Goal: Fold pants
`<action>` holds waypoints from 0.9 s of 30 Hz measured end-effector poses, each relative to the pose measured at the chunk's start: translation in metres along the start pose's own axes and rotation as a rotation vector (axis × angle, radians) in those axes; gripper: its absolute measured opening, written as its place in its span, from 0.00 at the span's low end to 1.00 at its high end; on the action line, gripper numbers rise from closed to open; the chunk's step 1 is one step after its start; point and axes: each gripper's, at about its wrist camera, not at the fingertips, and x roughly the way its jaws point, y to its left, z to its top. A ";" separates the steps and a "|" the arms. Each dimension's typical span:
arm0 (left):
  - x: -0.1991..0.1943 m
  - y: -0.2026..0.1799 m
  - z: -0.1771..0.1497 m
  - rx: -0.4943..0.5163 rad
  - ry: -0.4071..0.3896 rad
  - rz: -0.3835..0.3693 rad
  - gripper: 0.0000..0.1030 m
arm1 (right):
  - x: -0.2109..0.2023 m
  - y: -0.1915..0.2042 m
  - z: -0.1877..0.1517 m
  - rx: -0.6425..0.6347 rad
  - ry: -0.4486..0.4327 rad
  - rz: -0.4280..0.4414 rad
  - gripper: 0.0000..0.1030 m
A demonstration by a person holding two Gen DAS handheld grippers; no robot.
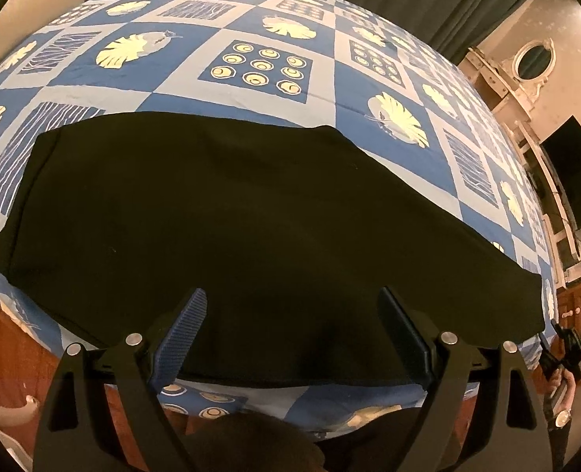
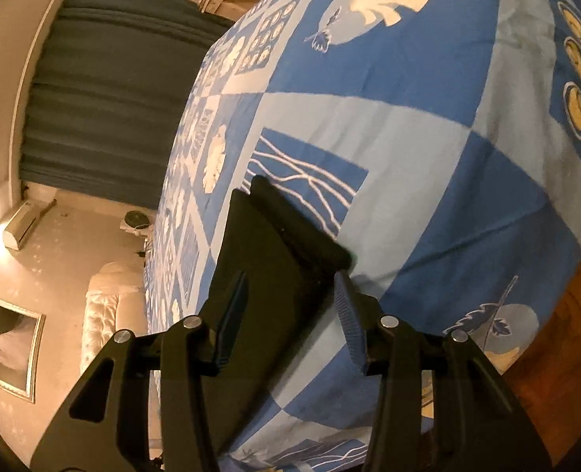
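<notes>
Pants (image 1: pixel 227 212) flat on bedspread (image 1: pixel 274 90), left claw (image 1: pixel 290 338) spread wide above them, right claw (image 2: pixel 290 306) parted over their edge

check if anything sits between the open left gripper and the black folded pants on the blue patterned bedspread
Nothing visible does. The left gripper hangs with its jaws wide apart right over the near edge of the black folded pants, which lie flat on the blue patterned bedspread with nothing on top.
</notes>
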 end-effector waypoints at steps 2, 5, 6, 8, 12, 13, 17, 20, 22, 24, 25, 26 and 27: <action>0.001 0.001 0.000 -0.008 0.009 -0.002 0.84 | -0.002 0.005 0.000 -0.016 -0.013 -0.014 0.44; 0.002 0.003 0.001 -0.021 0.012 -0.007 0.85 | -0.006 0.009 0.003 -0.031 -0.037 -0.008 0.44; 0.001 0.003 0.001 -0.023 0.009 -0.007 0.84 | -0.007 0.009 0.003 -0.028 -0.043 -0.002 0.44; 0.001 0.003 0.002 -0.021 0.006 -0.003 0.84 | -0.005 0.010 0.003 -0.030 -0.031 -0.003 0.44; 0.003 0.004 0.002 -0.020 0.020 -0.007 0.84 | -0.003 0.005 0.004 -0.020 -0.019 -0.002 0.44; 0.004 0.004 0.002 -0.024 0.022 -0.009 0.84 | -0.003 0.005 0.004 -0.018 -0.020 -0.001 0.44; 0.003 0.005 0.002 -0.028 0.011 -0.008 0.84 | -0.008 0.004 0.005 -0.006 -0.051 -0.003 0.44; 0.003 0.007 0.002 -0.039 0.008 -0.027 0.84 | -0.003 0.004 0.003 -0.011 -0.022 0.002 0.45; 0.004 0.007 0.002 -0.045 0.009 -0.025 0.84 | -0.002 0.006 0.001 -0.020 -0.017 -0.002 0.47; 0.004 0.007 0.002 -0.041 0.010 -0.022 0.84 | -0.003 0.011 0.001 -0.045 -0.019 -0.016 0.47; 0.003 0.007 0.002 -0.038 0.008 -0.021 0.84 | -0.004 0.016 0.002 -0.069 -0.021 -0.023 0.47; 0.003 0.007 0.002 -0.037 0.007 -0.020 0.84 | -0.005 0.022 0.003 -0.098 -0.026 -0.034 0.47; 0.003 0.007 0.002 -0.038 0.007 -0.020 0.84 | -0.006 0.028 0.005 -0.139 -0.027 -0.051 0.47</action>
